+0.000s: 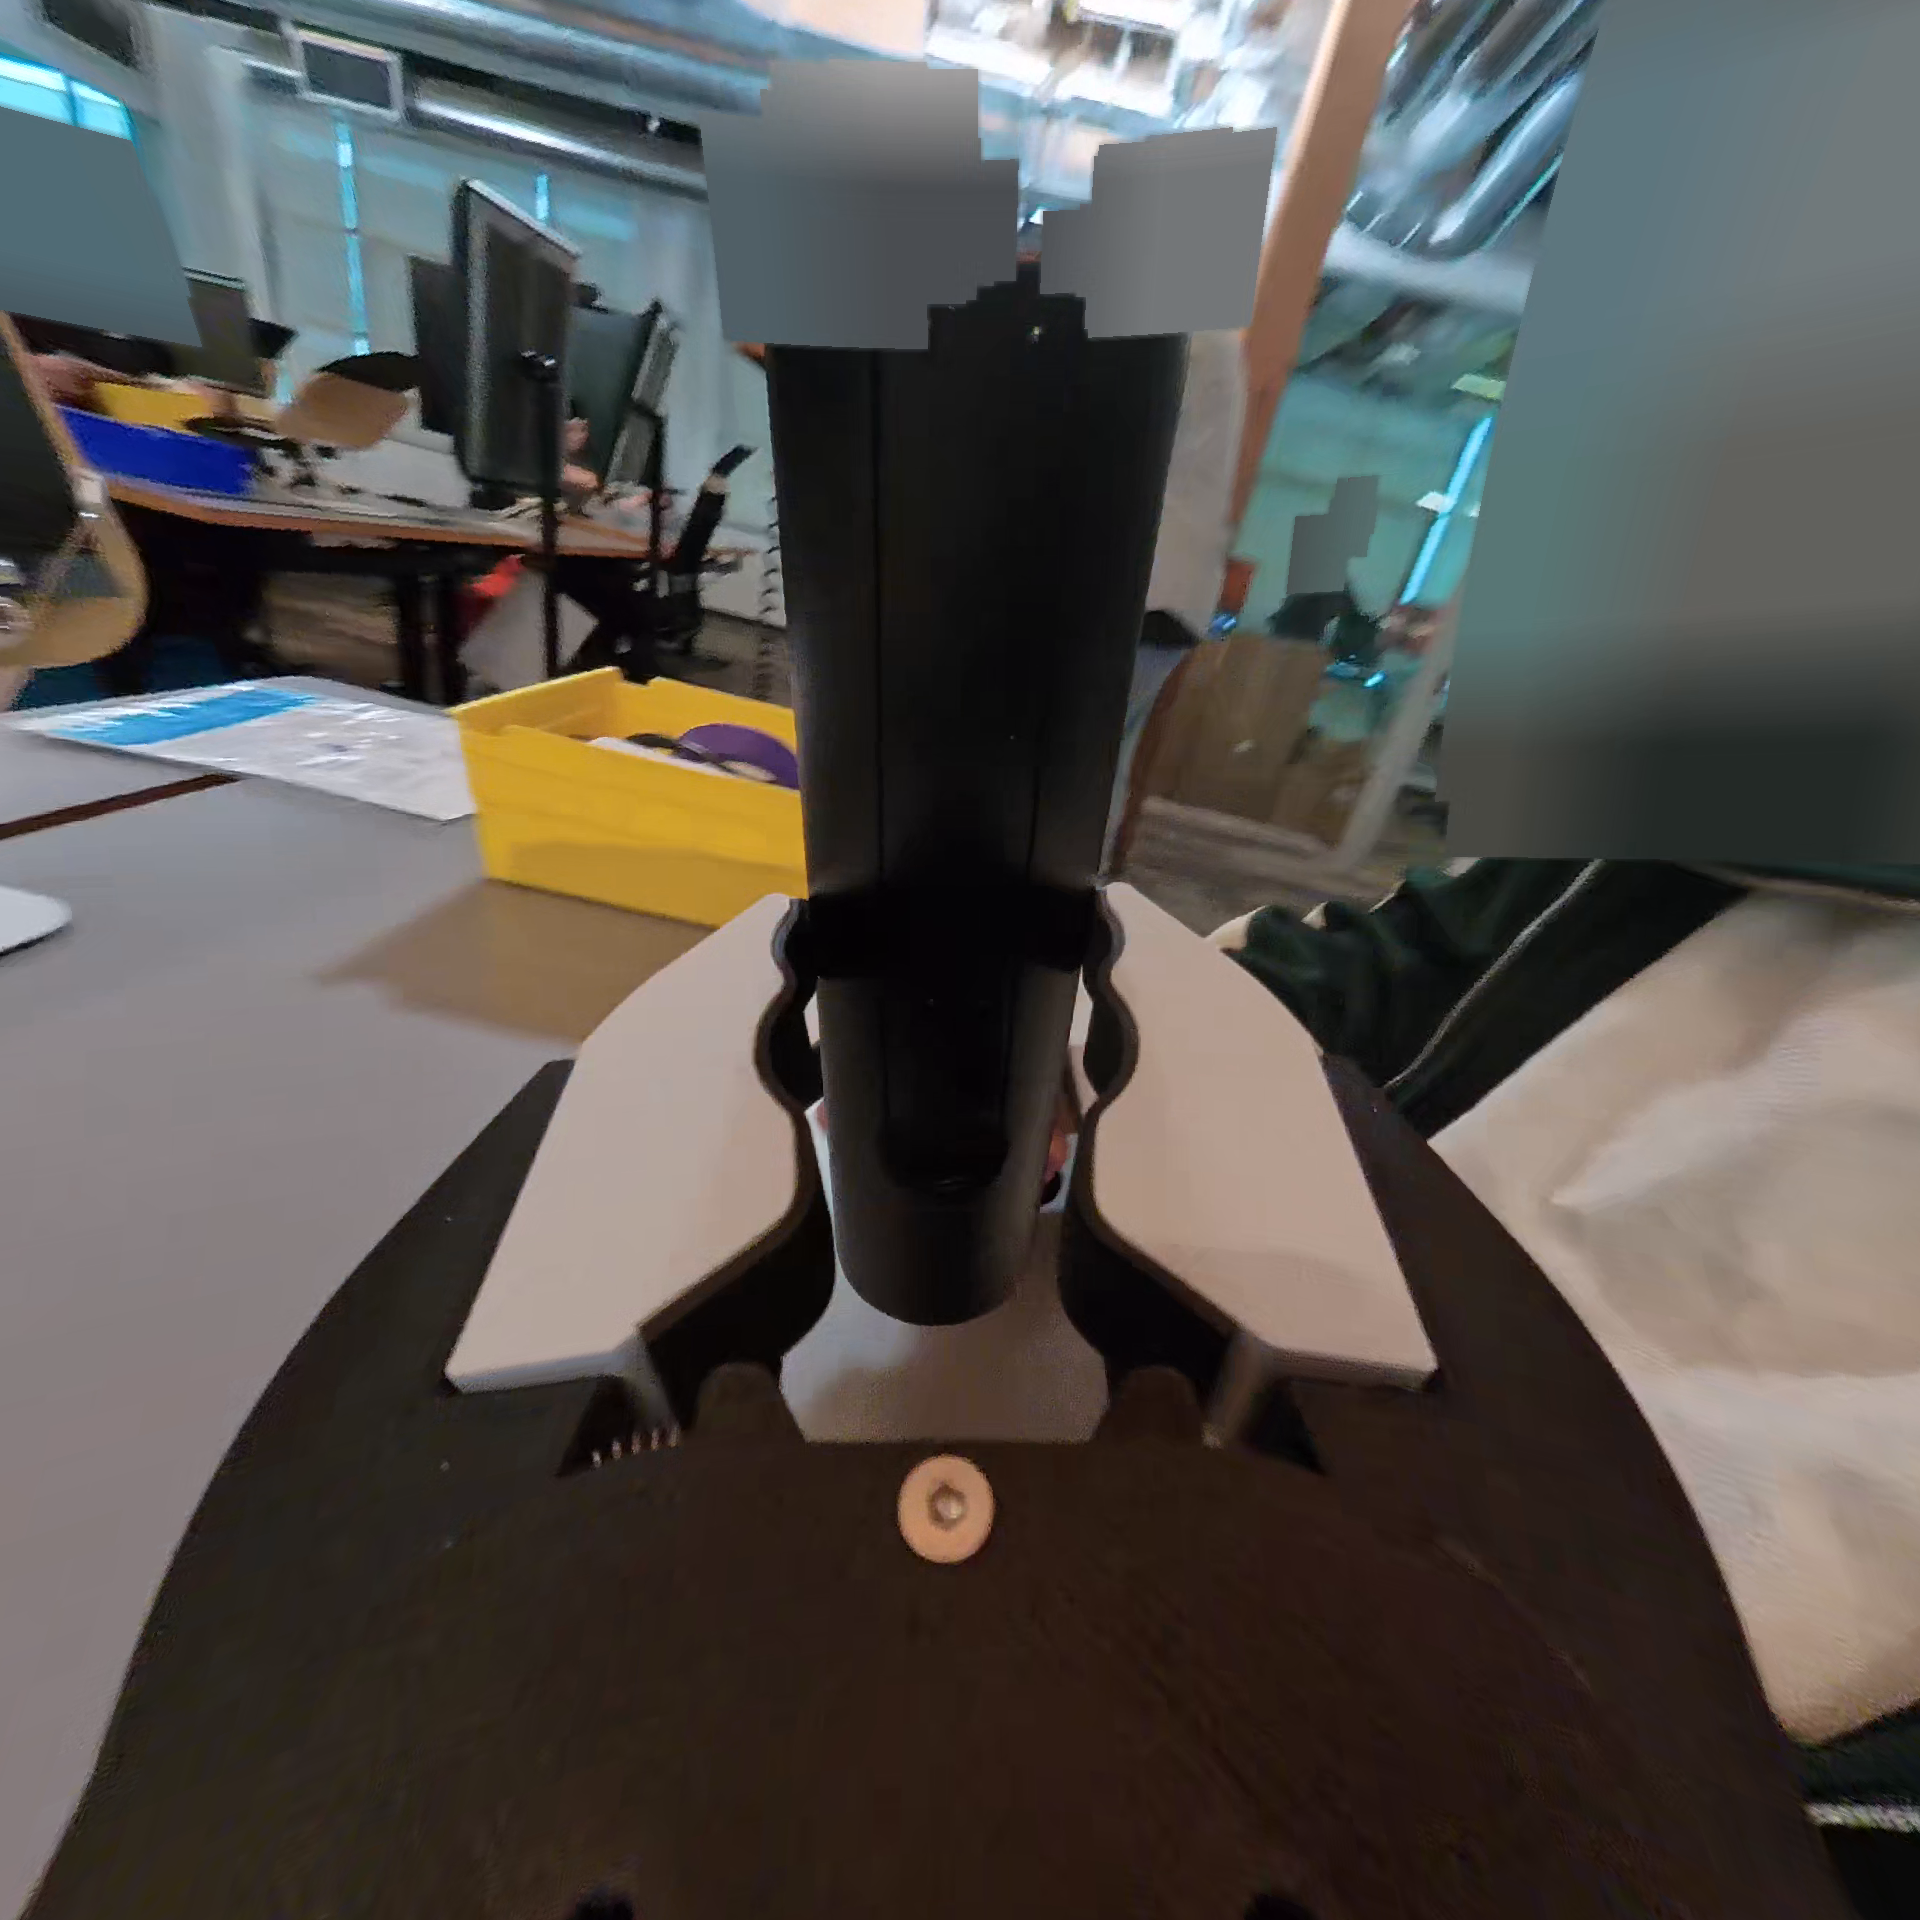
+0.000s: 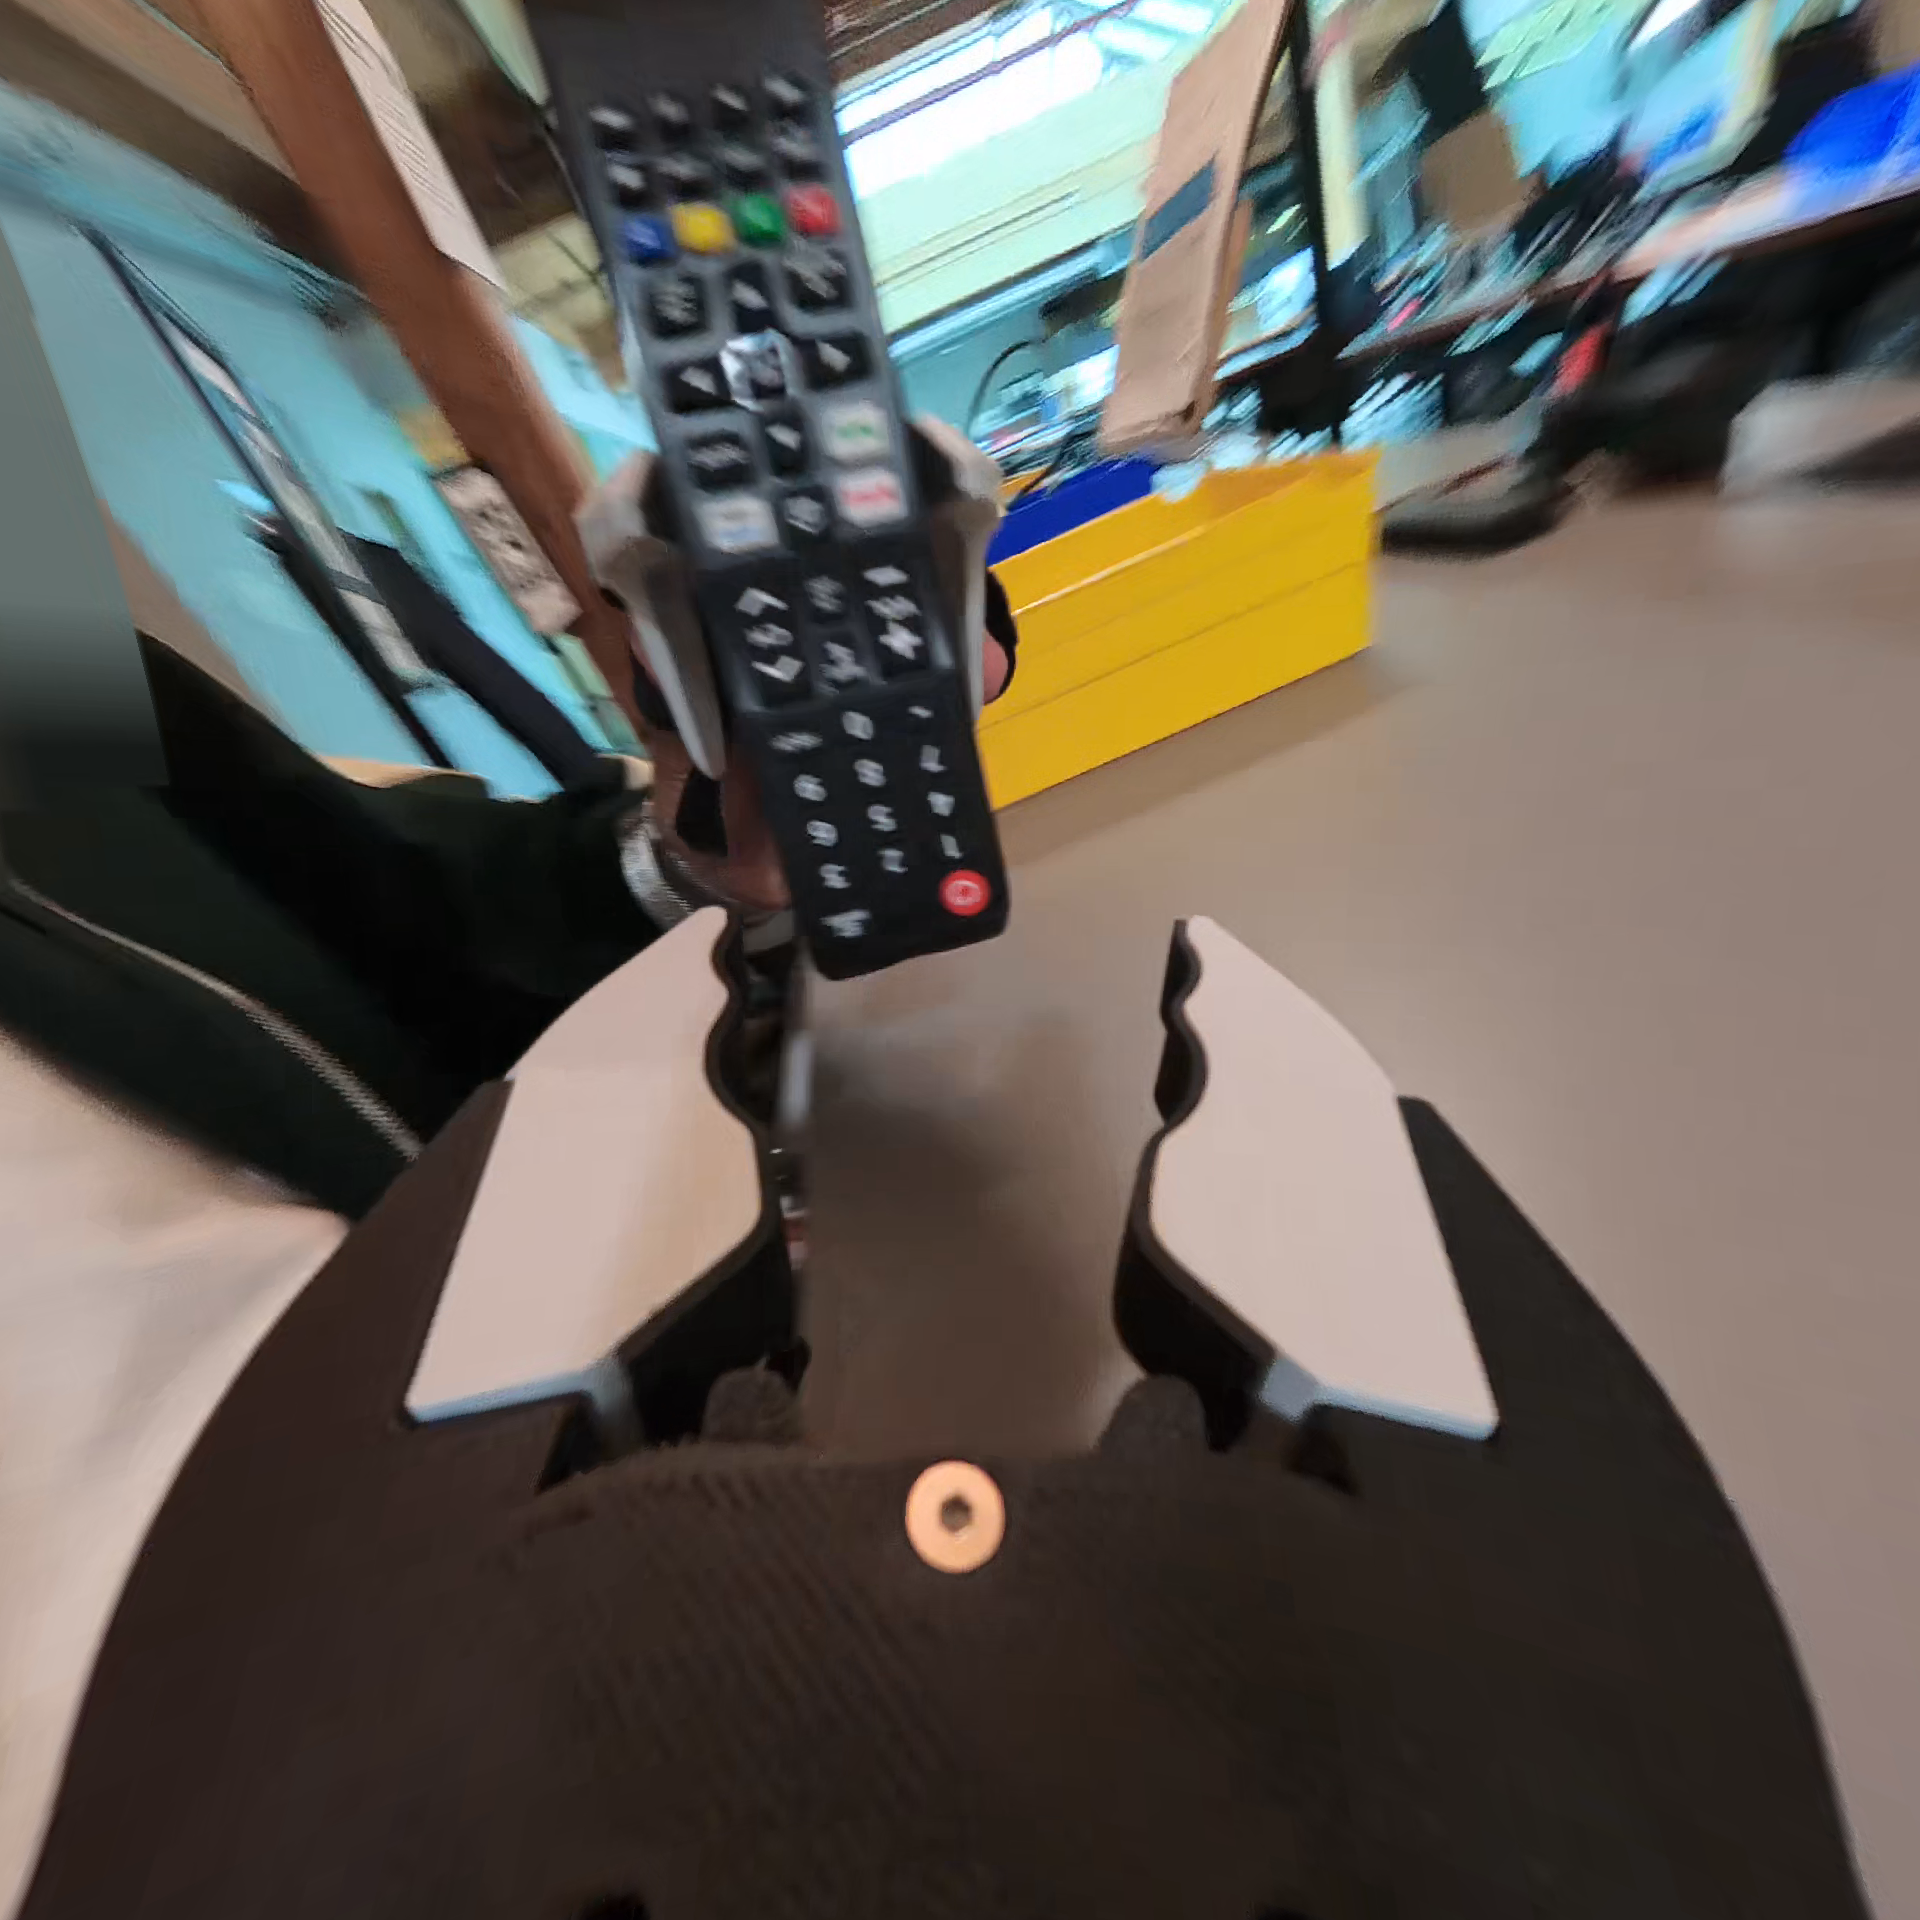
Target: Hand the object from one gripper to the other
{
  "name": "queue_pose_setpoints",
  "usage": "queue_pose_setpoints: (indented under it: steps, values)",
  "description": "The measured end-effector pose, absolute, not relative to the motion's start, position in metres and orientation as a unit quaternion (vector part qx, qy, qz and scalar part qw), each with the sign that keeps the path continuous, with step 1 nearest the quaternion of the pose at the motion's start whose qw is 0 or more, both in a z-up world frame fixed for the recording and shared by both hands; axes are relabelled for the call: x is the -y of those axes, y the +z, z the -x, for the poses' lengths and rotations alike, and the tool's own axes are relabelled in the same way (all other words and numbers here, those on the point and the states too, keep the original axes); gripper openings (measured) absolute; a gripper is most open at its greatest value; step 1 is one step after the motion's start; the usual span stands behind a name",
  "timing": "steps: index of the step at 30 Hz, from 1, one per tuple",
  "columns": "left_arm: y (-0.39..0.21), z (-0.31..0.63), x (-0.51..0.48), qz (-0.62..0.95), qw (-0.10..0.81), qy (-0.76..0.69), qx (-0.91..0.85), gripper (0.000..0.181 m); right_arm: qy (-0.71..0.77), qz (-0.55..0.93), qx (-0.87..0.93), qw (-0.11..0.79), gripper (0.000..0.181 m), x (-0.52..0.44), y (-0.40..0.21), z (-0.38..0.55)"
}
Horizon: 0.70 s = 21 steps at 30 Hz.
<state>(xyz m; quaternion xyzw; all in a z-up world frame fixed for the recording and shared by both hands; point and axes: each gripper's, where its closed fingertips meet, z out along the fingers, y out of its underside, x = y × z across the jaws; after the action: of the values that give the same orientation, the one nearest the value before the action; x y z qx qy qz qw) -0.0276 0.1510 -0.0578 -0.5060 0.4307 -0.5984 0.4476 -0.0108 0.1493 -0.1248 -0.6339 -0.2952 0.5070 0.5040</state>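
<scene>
Remote, back toward the left wrist view, stands at twelve o'clock clamped in the left gripper, while the right view shows its buttons at eleven o'clock, offered beyond the right gripper, whose jaws gape, likely to receive it.

Remote matt black plastic, rubbery-looking coloured buttons; its back smooth, slight sheen. Gripper fingers smooth white plastic on rough, layered black body. Yellow bin glossy plastic; table matt grey, smooth.
</scene>
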Motion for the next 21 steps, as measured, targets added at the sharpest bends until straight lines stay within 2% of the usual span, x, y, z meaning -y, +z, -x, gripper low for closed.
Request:
queue_pose_setpoints:
  steps: [3, 14, 19, 21]
  values:
    - [-0.064, 0.025, -0.151, 0.517, 0.454, -0.569, -0.451, 0.051, 0.47, 0.633, 0.313, 0.529, 0.075, -0.148, -0.124, 0.013]
    - [-0.073, 0.005, -0.12, 0.502, 0.406, -0.59, -0.485, 0.052, 0.467, 0.629, 0.371, 0.499, 0.071, -0.127, -0.135, 0.04]
    - [-0.075, 0.002, -0.117, 0.504, 0.398, -0.593, -0.486, 0.052, 0.472, 0.62, 0.387, 0.493, 0.053, -0.121, -0.134, 0.041]
    - [-0.074, 0.002, -0.116, 0.502, 0.398, -0.595, -0.486, 0.052, 0.468, 0.619, 0.391, 0.495, 0.052, -0.12, -0.133, 0.041]
